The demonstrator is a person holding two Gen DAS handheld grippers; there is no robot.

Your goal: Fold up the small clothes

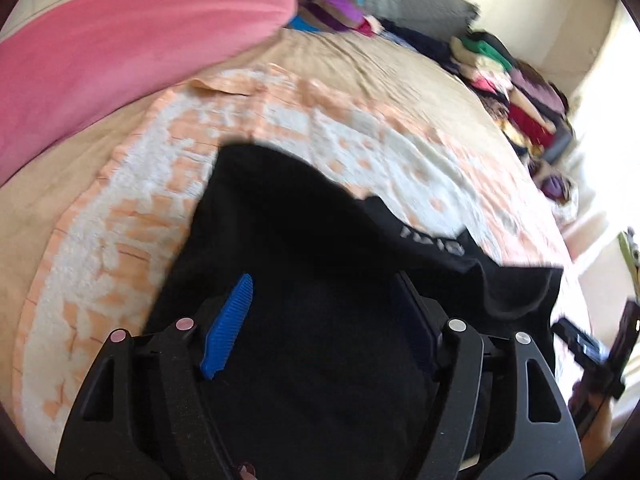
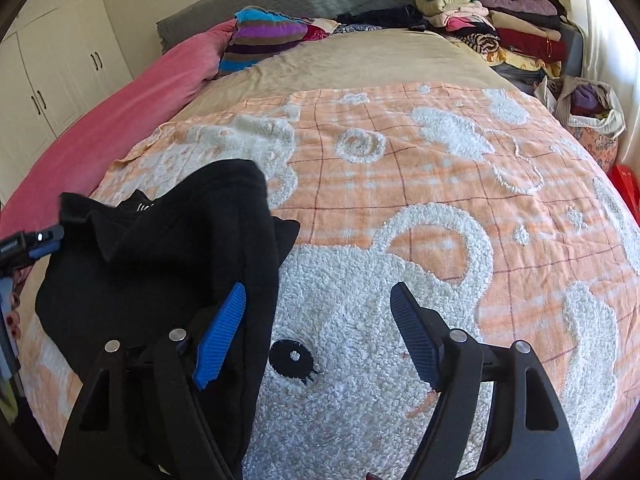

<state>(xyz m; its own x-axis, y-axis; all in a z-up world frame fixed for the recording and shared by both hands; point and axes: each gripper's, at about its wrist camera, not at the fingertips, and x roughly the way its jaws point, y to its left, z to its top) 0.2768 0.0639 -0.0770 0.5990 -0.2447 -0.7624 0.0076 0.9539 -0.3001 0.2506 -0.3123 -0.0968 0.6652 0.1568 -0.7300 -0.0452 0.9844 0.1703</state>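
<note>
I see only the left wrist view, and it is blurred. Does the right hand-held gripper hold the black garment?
Observer: No. The right hand-held gripper is open; the black garment lies around its left finger only, not pinched.
Operator: What lies between its fingers, then?
Observer: Mostly the blanket: a white fluffy figure with a black eye.

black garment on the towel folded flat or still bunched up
Bunched, not flat: the black garment lies in a rumpled heap on the orange towel, edges sticking up, with both grippers open.
</note>
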